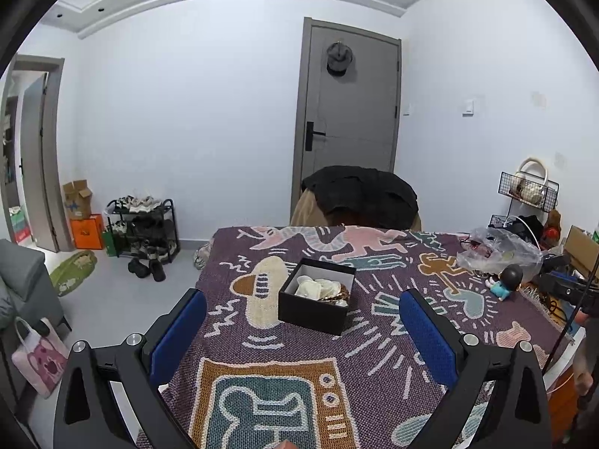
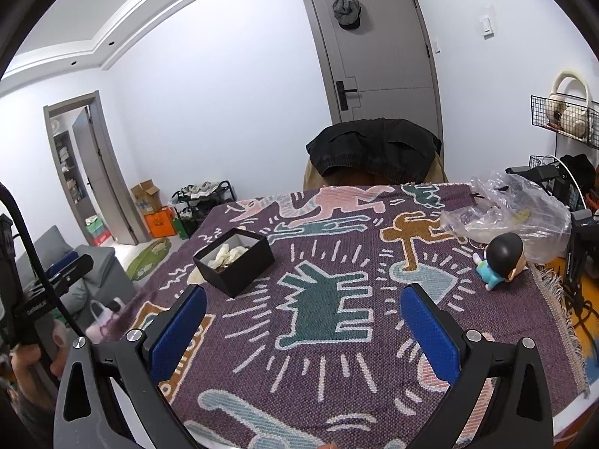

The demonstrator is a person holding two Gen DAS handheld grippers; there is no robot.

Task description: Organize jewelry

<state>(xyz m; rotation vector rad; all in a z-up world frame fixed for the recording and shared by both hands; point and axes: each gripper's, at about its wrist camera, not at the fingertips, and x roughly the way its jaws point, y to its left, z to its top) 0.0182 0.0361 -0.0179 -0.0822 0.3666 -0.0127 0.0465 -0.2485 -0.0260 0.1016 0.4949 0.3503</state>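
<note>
An open black box stands on the patterned purple cloth. Inside it lie pale jewelry pieces and a gold chain. My left gripper is open, held above the cloth just short of the box, which shows between its blue pads. My right gripper is open too, over the cloth's middle, with the box ahead and to its left. Neither holds anything.
A toy figure with a round black head lies at the cloth's right side, beside a crumpled clear plastic bag. A chair draped in a black jacket stands behind the table. Cables and gear crowd the right edge.
</note>
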